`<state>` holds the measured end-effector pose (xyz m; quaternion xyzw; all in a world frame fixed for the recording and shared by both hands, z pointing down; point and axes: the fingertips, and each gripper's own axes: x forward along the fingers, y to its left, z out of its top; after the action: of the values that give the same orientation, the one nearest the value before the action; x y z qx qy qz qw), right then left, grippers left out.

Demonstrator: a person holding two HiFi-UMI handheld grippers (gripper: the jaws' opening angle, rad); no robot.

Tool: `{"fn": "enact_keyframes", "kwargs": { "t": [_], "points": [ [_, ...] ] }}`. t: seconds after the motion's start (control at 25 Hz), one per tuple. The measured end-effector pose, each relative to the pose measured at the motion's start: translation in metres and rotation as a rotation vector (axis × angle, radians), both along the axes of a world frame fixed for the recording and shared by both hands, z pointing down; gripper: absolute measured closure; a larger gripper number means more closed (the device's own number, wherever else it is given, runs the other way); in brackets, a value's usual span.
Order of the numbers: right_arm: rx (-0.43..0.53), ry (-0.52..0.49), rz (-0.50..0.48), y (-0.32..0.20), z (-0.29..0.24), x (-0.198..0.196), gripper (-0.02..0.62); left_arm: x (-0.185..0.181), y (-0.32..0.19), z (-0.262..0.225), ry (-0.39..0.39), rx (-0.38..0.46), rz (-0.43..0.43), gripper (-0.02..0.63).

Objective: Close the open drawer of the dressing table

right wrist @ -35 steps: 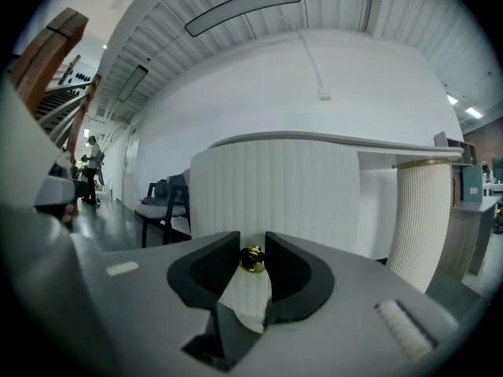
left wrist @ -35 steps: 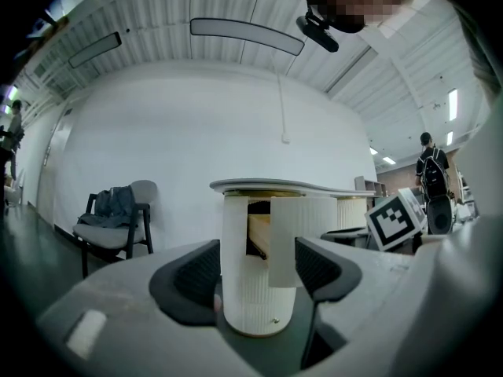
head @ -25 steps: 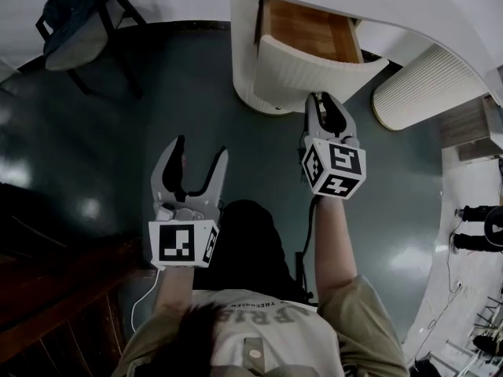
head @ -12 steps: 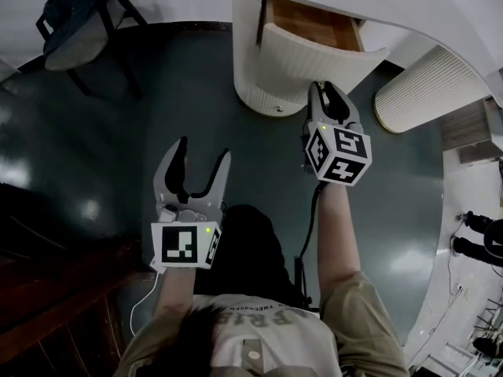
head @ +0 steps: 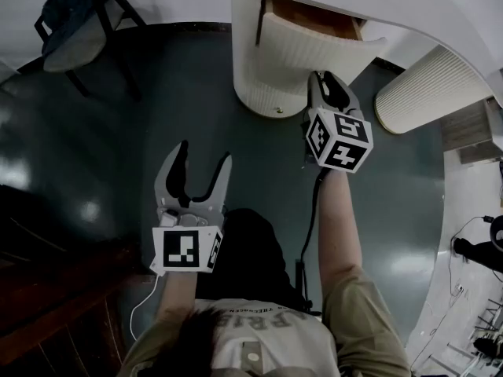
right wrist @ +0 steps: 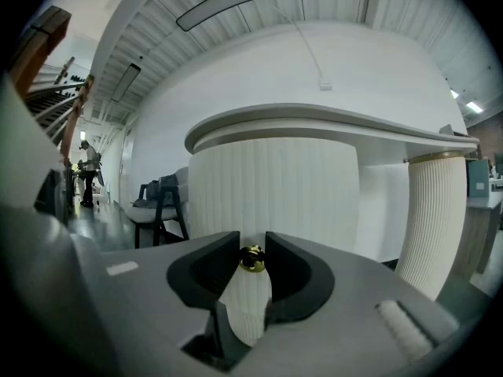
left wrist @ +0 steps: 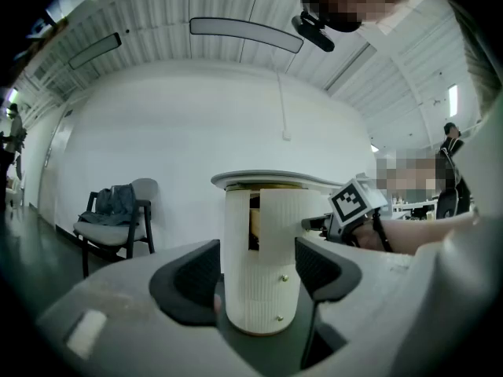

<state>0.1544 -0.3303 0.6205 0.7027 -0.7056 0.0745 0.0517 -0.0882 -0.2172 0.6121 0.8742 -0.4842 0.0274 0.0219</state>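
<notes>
With narrow jaws the right gripper (head: pixel 326 81) held the brass knob (right wrist: pixel 251 259) of the drawer (head: pixel 314 49), partly out of the dressing table (head: pixel 255 77), probably to push it in; the left gripper (head: pixel 204 151), farther from that table, had wide, empty jaws

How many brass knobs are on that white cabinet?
3: the drawer knob in the right gripper, an upper knob and a lower knob on the cabinet below. Others may be hidden.
</notes>
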Motion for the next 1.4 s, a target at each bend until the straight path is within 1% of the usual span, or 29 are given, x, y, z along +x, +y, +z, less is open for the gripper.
{"fn": "enact_keyframes", "kwargs": {
  "t": [0.4, 0.64, 0.96, 1.4],
  "points": [
    [0.000, 0.001, 0.007, -0.024, -0.002, 0.005, 0.489, -0.003, -0.002, 0.005, -0.007, -0.006, -0.010, 0.293],
    [-0.007, 0.011, 0.002, -0.032, -0.001, 0.008, 0.489, -0.002, 0.000, 0.009, -0.026, -0.008, 0.001, 0.293],
    [-0.005, 0.008, 0.015, -0.051, -0.002, 0.012, 0.489, -0.008, -0.003, 0.016, -0.034, -0.021, -0.013, 0.293],
    [-0.007, -0.009, 0.020, -0.073, -0.003, 0.018, 0.488, -0.015, -0.008, 0.023, -0.023, -0.035, -0.031, 0.293]
  ]
}}
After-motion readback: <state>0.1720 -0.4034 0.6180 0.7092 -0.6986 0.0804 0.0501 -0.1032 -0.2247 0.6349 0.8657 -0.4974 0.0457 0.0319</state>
